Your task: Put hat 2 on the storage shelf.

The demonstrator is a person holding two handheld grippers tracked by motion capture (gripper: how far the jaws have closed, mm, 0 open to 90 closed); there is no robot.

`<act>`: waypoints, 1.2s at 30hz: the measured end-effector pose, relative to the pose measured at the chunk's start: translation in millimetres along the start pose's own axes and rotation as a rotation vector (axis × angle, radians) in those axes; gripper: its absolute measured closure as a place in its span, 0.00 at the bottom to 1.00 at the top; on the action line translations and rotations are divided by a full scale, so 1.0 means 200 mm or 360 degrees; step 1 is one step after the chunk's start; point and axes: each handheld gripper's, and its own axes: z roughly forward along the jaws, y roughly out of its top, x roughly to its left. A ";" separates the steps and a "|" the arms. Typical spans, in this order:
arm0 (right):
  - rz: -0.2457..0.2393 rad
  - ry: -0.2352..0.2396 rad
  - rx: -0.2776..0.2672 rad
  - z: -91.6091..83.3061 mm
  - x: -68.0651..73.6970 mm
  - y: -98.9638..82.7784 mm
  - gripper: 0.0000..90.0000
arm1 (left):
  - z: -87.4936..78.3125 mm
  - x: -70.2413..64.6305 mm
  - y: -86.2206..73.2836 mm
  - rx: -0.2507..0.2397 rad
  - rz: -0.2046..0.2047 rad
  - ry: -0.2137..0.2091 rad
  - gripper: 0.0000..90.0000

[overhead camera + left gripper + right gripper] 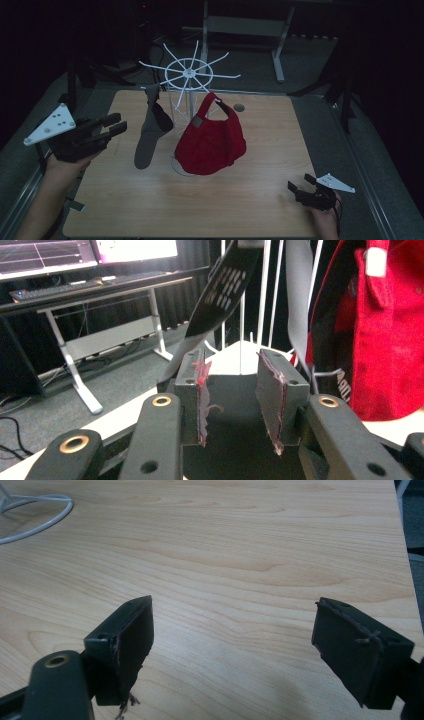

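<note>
Matt pale wood-grain table [200,200]; thin white wire rack [189,74]; soft red cloth bag [212,137]; smooth grey strap [147,135]; worn, frayed matt black pads [270,395].

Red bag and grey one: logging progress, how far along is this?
Done: the red bag and grey bag hang on the white rack. In hand: nothing; left gripper open near the grey bag, right gripper open over the table. What's left is unclear.
</note>
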 end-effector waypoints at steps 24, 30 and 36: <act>-0.0012 0.0003 -0.0010 0.00 0.00 0.00 0.19 | 0.02 0.01 -0.59 0.0158 -0.0175 0.0008 0.75; -0.0019 0.0003 -0.0008 0.00 0.01 0.00 0.19 | 0.02 0.00 -0.73 0.0206 -0.0232 0.0019 0.75; -0.0023 0.0000 -0.0004 0.00 0.01 0.00 0.19 | 0.05 -0.04 -0.85 0.0275 -0.0256 0.0027 0.75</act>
